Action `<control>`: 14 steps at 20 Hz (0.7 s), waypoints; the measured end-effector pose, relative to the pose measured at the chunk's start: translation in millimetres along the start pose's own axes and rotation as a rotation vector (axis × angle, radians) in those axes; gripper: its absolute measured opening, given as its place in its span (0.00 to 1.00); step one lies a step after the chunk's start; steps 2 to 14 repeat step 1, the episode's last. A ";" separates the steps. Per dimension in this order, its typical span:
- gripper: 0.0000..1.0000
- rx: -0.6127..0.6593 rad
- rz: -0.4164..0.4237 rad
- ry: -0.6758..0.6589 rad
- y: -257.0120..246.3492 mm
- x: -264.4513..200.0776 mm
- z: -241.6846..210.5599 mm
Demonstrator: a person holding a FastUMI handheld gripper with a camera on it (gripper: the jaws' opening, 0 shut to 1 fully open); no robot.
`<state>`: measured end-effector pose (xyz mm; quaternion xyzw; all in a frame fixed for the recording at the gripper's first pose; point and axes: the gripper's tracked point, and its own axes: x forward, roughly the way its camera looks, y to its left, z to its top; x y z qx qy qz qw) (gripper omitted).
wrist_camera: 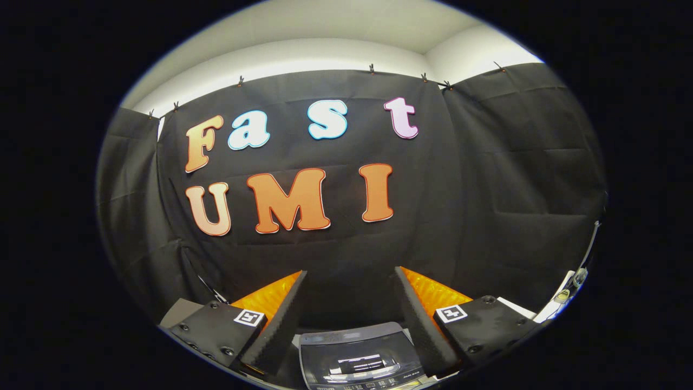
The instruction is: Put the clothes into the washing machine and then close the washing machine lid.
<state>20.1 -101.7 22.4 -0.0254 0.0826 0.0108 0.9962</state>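
My gripper (351, 272) is held high, pointing at the booth's black cloth wall, and stands open with nothing between its fingers (281, 319). Low between the fingers, well below them, lies the top of a small grey washing machine (361, 358). Its dark glossy lid looks flat and down, with a control strip along its near edge. I see no clothes here.
The black cloth wall (487, 179) wraps around ahead and to both sides, clipped along its top edge under a white ceiling. A white surface (560, 300) with small objects sits at the far right. A grey flat edge (178, 311) shows beside the left finger.
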 end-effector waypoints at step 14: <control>0.99 0.001 -0.001 -0.001 -1.1 -1.3 -0.9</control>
